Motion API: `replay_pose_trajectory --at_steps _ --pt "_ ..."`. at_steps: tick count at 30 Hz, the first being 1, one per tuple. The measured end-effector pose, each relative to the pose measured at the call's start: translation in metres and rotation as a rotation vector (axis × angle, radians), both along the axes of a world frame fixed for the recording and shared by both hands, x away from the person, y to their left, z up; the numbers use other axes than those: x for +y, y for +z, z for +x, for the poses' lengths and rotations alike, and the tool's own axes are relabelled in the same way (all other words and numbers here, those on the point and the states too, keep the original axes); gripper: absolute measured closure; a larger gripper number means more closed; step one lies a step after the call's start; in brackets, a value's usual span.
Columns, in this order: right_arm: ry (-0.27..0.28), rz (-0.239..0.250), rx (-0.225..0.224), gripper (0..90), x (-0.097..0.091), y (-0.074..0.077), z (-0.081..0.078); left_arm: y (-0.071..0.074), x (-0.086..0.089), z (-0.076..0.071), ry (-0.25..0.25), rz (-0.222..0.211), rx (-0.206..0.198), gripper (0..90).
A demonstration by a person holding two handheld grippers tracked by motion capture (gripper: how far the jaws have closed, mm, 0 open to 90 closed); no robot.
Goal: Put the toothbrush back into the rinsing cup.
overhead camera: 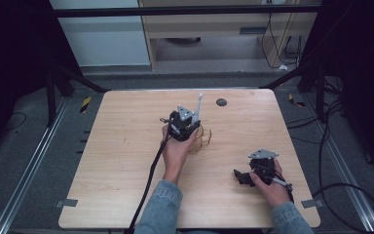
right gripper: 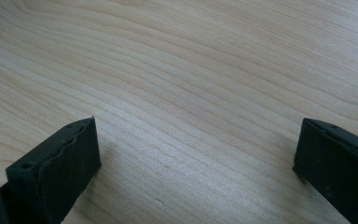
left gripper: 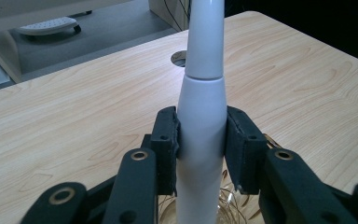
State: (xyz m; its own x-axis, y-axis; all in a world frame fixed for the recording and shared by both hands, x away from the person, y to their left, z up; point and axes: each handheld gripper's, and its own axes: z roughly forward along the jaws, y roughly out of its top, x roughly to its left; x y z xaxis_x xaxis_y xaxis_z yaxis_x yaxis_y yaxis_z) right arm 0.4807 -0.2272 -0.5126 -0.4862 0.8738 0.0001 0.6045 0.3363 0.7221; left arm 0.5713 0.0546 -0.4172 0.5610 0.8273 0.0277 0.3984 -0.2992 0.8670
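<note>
here left gripper (left gripper: 201, 140) pinching white toothbrush handle (left gripper: 200, 130); right gripper (right gripper: 196, 158) spread; no legible writing.

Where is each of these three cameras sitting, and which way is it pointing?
High view: above the person's side, looking forward and down on the wooden table; forearms, hands and both grippers show.
Left gripper view: rides the left gripper, looking along its jaws, shut on a white electric toothbrush.
Right gripper view: rides the right gripper, facing bare tabletop between open jaws.
Shared: high and left gripper views show the toothbrush and the table's grommet hole.
</note>
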Motion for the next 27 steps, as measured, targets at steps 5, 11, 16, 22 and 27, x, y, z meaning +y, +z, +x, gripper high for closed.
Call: replay_pose_trajectory --at_steps 5,11,16,22,27 --pt "0.0 0.0 0.0 0.3 0.0 0.0 0.0 -0.0015 0.0005 -0.0007 0.002 0.007 0.016 66.4" --pt "0.0 0.0 -0.001 0.3 0.0 0.0 0.0 -0.0011 0.0019 -0.0017 0.001 0.001 0.02 66.4" --pt "0.0 0.0 -0.001 0.3 0.0 0.0 0.0001 -0.0003 0.0033 -0.0012 0.002 -0.004 0.03 66.3" --pt "-0.007 0.009 0.009 0.3 0.0008 0.0006 -0.0002 0.0011 0.0058 0.0 0.007 -0.008 0.046 66.1" --pt "0.002 -0.005 -0.006 0.3 -0.0001 -0.0004 0.0005 0.0011 0.0051 -0.0001 0.009 -0.004 0.043 66.1"
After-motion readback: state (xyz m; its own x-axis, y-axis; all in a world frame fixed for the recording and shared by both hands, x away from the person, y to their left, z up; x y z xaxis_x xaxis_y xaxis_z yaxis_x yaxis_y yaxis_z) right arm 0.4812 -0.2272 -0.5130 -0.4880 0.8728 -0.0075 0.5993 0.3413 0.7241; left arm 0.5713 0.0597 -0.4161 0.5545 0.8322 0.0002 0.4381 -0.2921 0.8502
